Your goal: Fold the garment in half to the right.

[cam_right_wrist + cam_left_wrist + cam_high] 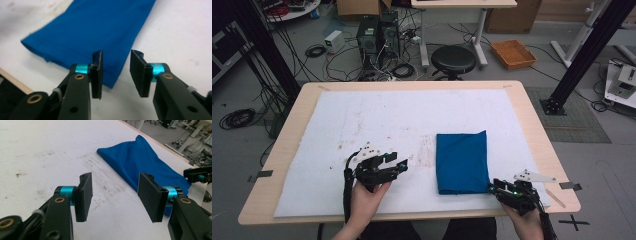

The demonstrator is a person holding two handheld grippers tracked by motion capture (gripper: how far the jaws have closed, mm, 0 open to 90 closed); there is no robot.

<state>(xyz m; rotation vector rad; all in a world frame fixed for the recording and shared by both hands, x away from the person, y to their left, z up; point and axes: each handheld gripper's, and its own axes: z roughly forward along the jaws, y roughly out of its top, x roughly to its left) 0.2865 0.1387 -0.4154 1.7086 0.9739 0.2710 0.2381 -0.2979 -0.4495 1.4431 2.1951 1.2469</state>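
Table [532, 125]: light wood top, w/ white mat [377, 125] covering most of it; mat stained w/ brownish smudges nr centre.
Blue cloth [462, 161]: folded, roughly rectangular, flat on mat at abt 4 o'clock from mat centre; long side runs 12–6. In left gripper view it lies ahead at 1–2 o'clock [145, 162]; in right gripper view it spreads from 10 to 1 o'clock [95, 30], near corner just beyond the jaw tips.
Left gripper [398, 164]: held in person's left hand [364, 197], at abt 7 o'clock on mat, tips pointing toward 3 o'clock, apart from cloth's left edge. Jaws: spread wide, nothing between them; bare mat seen in the gap [115, 195].
Right gripper [494, 187]: in right hand [527, 220], nr table's front edge at 5 o'clock, just beside cloth's near right corner. Jaws: parted, gap narrower than left's, holding nothing [116, 75]; touching cloth or not – can't tell.
Floor bkgd: black stool [453, 59] at 12 o'clock beyond table; orange tray [513, 53] at 1 o'clock; PC towers [377, 35] & cables at 11 o'clock.
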